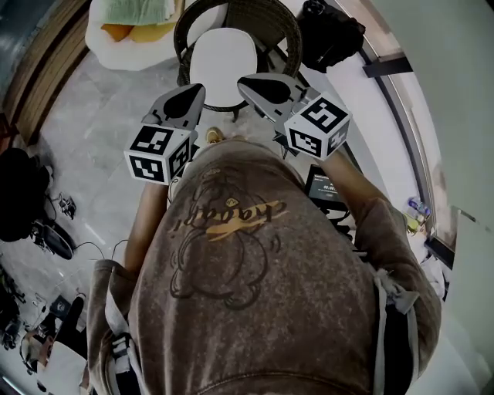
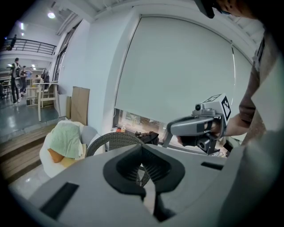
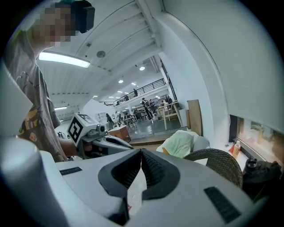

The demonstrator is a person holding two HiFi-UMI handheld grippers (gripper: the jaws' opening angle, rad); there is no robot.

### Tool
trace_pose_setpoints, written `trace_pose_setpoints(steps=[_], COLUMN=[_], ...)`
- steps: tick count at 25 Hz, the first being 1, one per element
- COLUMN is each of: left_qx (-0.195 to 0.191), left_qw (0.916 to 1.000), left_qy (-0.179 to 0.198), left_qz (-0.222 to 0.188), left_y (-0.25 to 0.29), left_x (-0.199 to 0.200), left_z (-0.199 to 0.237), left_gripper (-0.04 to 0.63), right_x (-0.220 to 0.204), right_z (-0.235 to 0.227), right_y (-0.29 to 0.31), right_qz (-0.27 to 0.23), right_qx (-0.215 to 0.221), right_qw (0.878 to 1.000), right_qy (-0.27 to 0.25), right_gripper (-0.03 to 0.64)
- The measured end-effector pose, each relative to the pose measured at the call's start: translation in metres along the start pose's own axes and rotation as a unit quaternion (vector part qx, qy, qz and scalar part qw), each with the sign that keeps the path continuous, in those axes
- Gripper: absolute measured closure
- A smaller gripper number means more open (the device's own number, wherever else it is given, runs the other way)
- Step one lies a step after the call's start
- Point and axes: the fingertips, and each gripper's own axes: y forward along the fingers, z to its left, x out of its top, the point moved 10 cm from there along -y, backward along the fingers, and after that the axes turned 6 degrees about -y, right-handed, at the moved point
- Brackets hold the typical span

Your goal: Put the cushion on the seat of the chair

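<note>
Taking the head view first:

- Chair point(image 1: 279, 23): round, dark wicker. It stands on the far side of the pale floor point(image 1: 93, 108), straight ahead of the person point(image 1: 255, 293).
- Cushion point(image 1: 226, 58): white. It lies flat and face up inside the wicker rim, covering the seat. The outline is close to round, so there is no marked long axis and no end that points anywhere.
- Left gripper point(image 1: 194, 92) and right gripper point(image 1: 247, 83): held side by side in the air on the near side of the chair. Both are clear of the cushion and the wicker.
- Far left: white armchair point(image 1: 104, 42) bearing a green cloth point(image 1: 139, 9).
- Far right: black bag point(image 1: 328, 35).

Left gripper view:

- Left gripper point(image 2: 142, 147): jaws clenched tip to tip, nothing between them.
- Chair point(image 2: 113, 139): its wicker back shows beyond the jaws. The cushion cannot be made out with certainty here.
- Right gripper point(image 2: 173, 128): in the air at the right, before a drawn window blind point(image 2: 177, 66).
- Armchair point(image 2: 53, 164) with green cloth point(image 2: 64, 139): at the left.

Right gripper view:

- Right gripper point(image 3: 141, 151): jaws closed together, empty.
- Chair point(image 3: 219, 162): its rim shows at the lower right.
- Black bag point(image 3: 262, 173): just beyond the chair.
- Left gripper point(image 3: 126, 145): at the left.

Status, as judged:

- Done: the placement looks complete. The cushion sits centred on the seat and both tools are free of it.
- Left: nothing plain, except perhaps a check that it sits evenly within the rim.
</note>
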Motion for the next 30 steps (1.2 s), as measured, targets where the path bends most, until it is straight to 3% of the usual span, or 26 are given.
trace_pose_setpoints(steps=[14,30], left_qx=[-0.012,-0.021], left_qw=[0.9999,0.9997], left_qy=[-0.008,-0.012], left_qz=[-0.004,0.006], left_y=[0.0039,0.0091], left_x=[-0.0031,-0.0107], left_z=[-0.0028,-0.0021], left_gripper=[0.592,0.592], right_x=[0.0015,0.0025], right_z=[0.0049,-0.0012], right_y=[-0.0026,-0.0005], right_qz=[-0.007,0.006], right_qx=[0.033,0.038], right_qw=[0.999,0.999], right_qy=[-0.022,-0.026], right_gripper=[0.597,0.597])
